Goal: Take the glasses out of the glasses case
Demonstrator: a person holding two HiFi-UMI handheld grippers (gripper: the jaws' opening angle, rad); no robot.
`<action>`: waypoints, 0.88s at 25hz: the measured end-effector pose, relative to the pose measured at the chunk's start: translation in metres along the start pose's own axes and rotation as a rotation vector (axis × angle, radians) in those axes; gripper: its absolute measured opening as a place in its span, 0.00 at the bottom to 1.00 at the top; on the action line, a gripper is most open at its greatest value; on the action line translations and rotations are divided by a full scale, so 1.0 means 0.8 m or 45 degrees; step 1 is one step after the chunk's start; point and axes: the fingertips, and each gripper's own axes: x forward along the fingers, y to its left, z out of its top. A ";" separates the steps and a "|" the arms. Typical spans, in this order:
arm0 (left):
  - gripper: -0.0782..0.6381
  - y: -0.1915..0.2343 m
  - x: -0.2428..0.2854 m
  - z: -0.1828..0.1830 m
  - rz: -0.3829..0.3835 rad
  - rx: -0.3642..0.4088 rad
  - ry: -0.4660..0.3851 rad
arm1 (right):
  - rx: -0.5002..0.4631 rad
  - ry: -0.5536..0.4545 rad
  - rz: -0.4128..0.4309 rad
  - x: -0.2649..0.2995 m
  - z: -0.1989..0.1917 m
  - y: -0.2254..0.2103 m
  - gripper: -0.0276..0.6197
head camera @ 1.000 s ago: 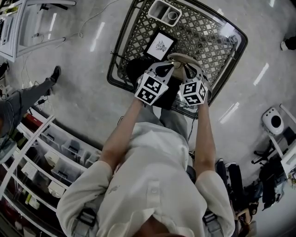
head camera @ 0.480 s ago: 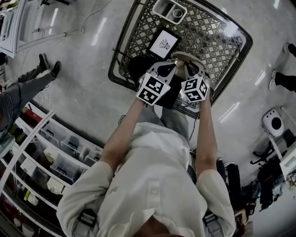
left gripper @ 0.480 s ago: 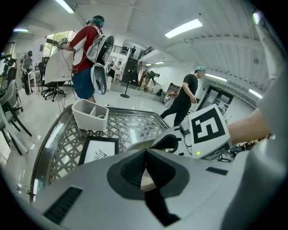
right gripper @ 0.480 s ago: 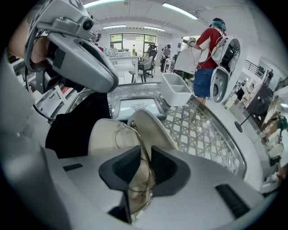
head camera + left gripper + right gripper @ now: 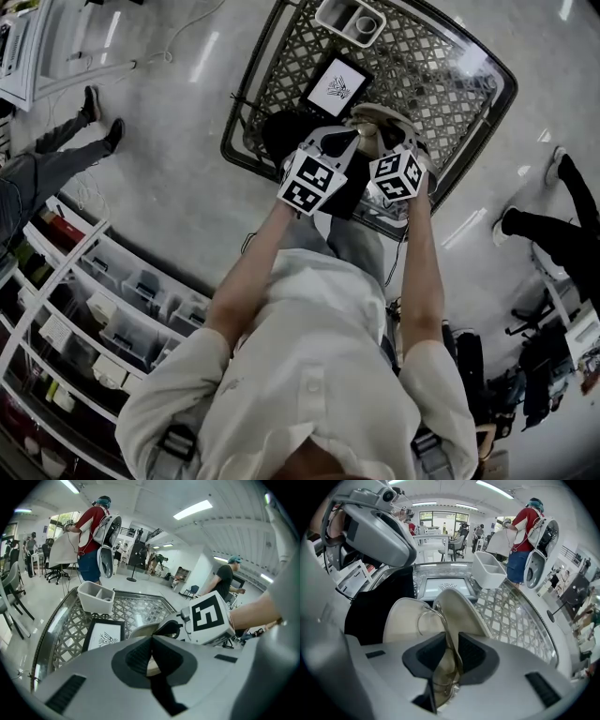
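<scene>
The right gripper has its jaws pinched almost together on the glasses. One lens and the thin metal frame stand edge-on between the ribbed pads, and the rest of the wire rim arches forward over the open glasses case. The glasses look partly raised above the pale lower shell, close beside the upright lid, so I judge the lift to be in progress but not finished. Just left of the case, the left gripper has its jaws drawn shut with a pale sliver between the pads. I take that sliver for the case's rim, though the head view is too small to confirm it. To do this step well, the right gripper should rise straight up and a little back from the lid, so that no folded temple catches the lid's edge. Its squeeze should be only firm enough to hold, because wire this fine bends easily and the lens can slip or scratch if twisted. The left gripper should press the shell down so the case does not come up with the frame. A black cloth lies touching the case on its left. Behind the case is a black-framed picture, and farther back and to the right is a white compartment tray. The lattice-patterned glass table to the right of the case seems the safer place to carry the glasses.
</scene>
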 end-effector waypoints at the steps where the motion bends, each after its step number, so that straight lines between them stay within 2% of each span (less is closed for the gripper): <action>1: 0.13 0.000 -0.001 -0.001 0.002 -0.001 0.000 | -0.004 0.001 0.000 0.001 0.000 0.000 0.18; 8: 0.13 0.003 -0.004 -0.005 0.014 -0.006 -0.002 | -0.003 -0.015 0.020 0.006 0.001 0.003 0.14; 15: 0.13 0.002 -0.004 -0.006 0.016 0.000 0.001 | -0.070 -0.016 0.062 0.004 0.002 0.007 0.08; 22: 0.13 0.000 -0.008 -0.005 0.013 0.017 -0.007 | -0.079 -0.012 0.075 -0.001 0.002 0.011 0.07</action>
